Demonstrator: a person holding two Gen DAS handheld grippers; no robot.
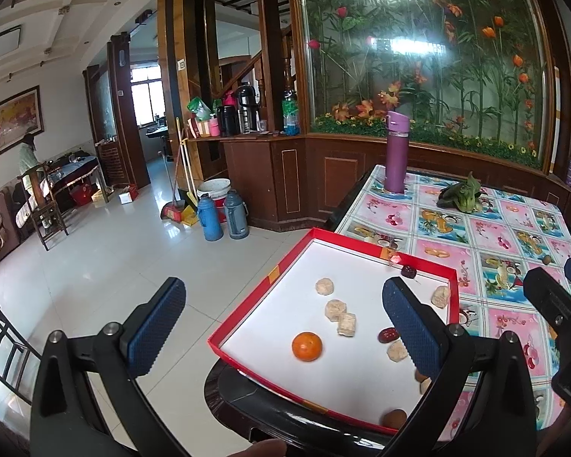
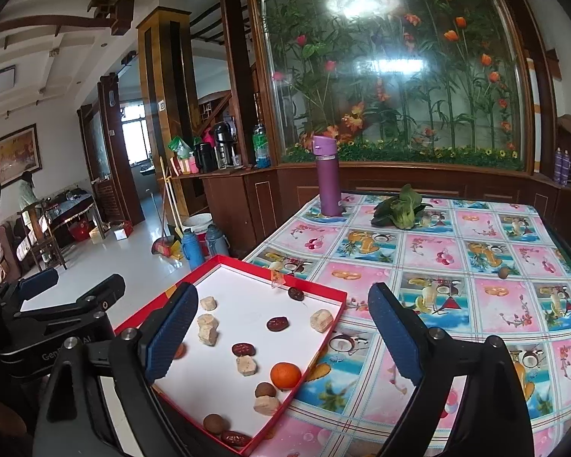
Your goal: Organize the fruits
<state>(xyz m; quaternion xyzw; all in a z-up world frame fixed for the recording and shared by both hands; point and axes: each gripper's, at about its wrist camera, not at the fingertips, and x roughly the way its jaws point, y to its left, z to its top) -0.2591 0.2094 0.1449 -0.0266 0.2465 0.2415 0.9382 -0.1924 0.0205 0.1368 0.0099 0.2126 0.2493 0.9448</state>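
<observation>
Shallow red-rimmed cardboard tray w/ white floor, at table's near-left corner, holds round orange mandarin, dark red dates, tan crumbly chunks, brown longans; one small brown round fruit lies loose on the floral cloth, well apart from tray. Right gripper: fingers wide, empty; stray fruit at approx. 2 o'clock from it, round, no long axis. Left gripper: wide, empty, over tray; right appears nearer the stray, prob. its pick.

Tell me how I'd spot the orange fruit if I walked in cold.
Find the table with the fruit-patterned cloth, then the shallow red-rimmed tray with a white floor at its corner. Among the pale chunks and dark red or brown pieces lies the orange, near the tray's edge: the only bright orange, smooth, round thing there.
</observation>
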